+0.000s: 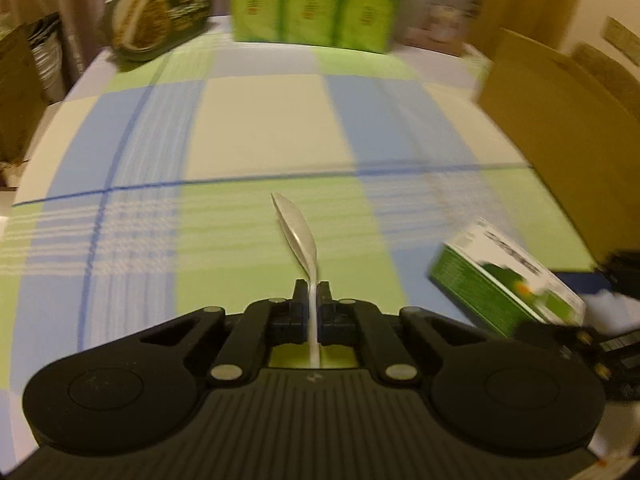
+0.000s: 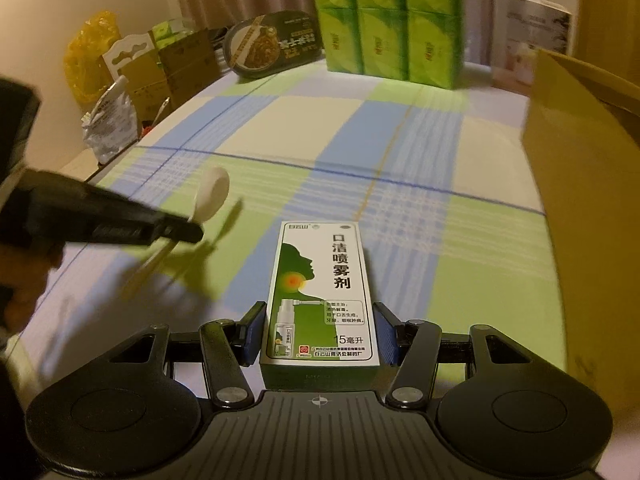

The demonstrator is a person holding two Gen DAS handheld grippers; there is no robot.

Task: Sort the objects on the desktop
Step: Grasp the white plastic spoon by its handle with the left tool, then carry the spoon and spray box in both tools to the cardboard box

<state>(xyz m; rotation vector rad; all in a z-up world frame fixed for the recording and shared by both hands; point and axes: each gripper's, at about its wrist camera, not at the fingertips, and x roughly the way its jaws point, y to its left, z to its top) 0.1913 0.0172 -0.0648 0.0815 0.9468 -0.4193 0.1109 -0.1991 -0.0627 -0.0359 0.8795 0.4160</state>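
A white plastic spoon (image 1: 298, 226) sticks forward out of my left gripper (image 1: 312, 290), which is shut on its handle, bowl end raised over the checked tablecloth (image 1: 260, 120). In the right wrist view the same spoon (image 2: 214, 192) shows at the left, held by the left gripper (image 2: 196, 234). My right gripper (image 2: 320, 332) is shut on a green and white spray medicine box (image 2: 320, 280), its blue pads pressing both long sides. From the left wrist that box (image 1: 508, 280) appears tilted at the right, near the cardboard box.
An open cardboard box (image 2: 580, 160) stands at the table's right side. At the back are a pack of green tissues (image 2: 392, 20), a dark oval food bowl (image 2: 276, 44) and a white booklet box (image 2: 528, 36). Cartons (image 2: 172, 60) and bags stand beyond the left edge.
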